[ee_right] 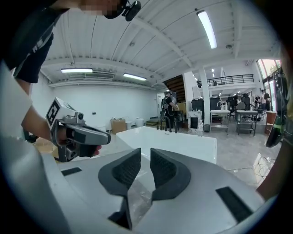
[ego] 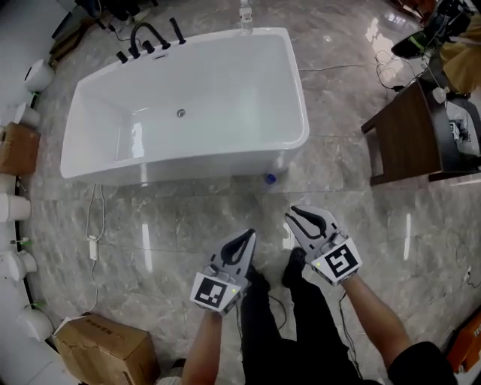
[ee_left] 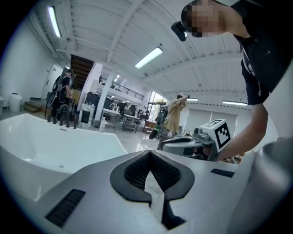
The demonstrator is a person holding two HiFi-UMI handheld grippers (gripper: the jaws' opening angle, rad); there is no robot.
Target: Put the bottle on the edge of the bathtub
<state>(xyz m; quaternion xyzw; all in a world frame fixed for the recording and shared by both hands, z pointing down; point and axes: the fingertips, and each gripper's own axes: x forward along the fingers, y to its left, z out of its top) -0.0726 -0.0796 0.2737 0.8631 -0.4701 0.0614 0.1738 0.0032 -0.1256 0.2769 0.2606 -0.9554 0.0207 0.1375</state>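
While the person is standing on the stone floor facing the bathtub, both forearms are reaching forward and down, side by side, one gripper in each hand. Both are hanging over the floor, short of the tub's near wall, with their marker cubes facing up.

The left gripper is pointing toward the tub, with its jaws meeting tip to tip and nothing in them. The right gripper is sitting just beside it, slightly further ahead. Its jaws are standing a narrow gap apart – nothing between them either.

Counting:
- two grippers
- one white tub
- one black faucet set at its far left end
- one clear bottle
- two cardboard boxes along the left
- one dark wooden table on the right

The bottle is standing upright at the tub's far rim, near the far right corner, well apart from both grippers – on the rim or just behind it, I cannot tell. One small blue thing is lying on the floor against the near wall, too small to identify.
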